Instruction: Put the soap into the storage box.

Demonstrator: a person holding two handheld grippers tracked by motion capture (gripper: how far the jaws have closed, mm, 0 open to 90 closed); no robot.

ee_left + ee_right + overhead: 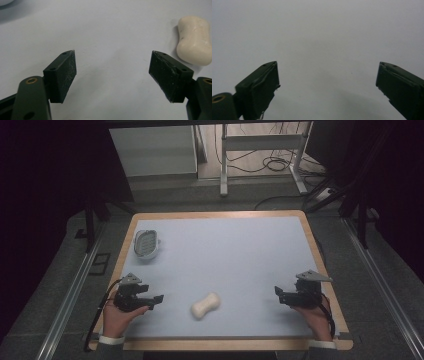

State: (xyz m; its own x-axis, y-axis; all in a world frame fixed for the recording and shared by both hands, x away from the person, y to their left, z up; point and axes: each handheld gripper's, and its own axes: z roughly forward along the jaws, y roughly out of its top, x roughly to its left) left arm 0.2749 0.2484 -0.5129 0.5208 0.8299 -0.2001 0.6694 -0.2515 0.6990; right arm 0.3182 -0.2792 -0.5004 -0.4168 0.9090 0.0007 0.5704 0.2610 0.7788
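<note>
Nothing is yet grasped: the left gripper (156, 301) and right gripper (278, 293) are held wide open and empty, the cream waisted soap bar (205, 305) untouched between them.

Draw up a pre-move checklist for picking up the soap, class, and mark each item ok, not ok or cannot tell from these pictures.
1. Left gripper open, nothing between its jaws: ok.
2. Right gripper open and empty: ok.
3. Soap lying free on the mat, touching neither gripper: ok.
4. Soap lined up between the left gripper's jaws: not ok; in the left gripper view it sits off to the right, beyond the right jaw.
5. Dish empty and ready to take the soap: ok; it stands at the far left of the mat.
6. Soap dry enough to grip: cannot tell.
</note>
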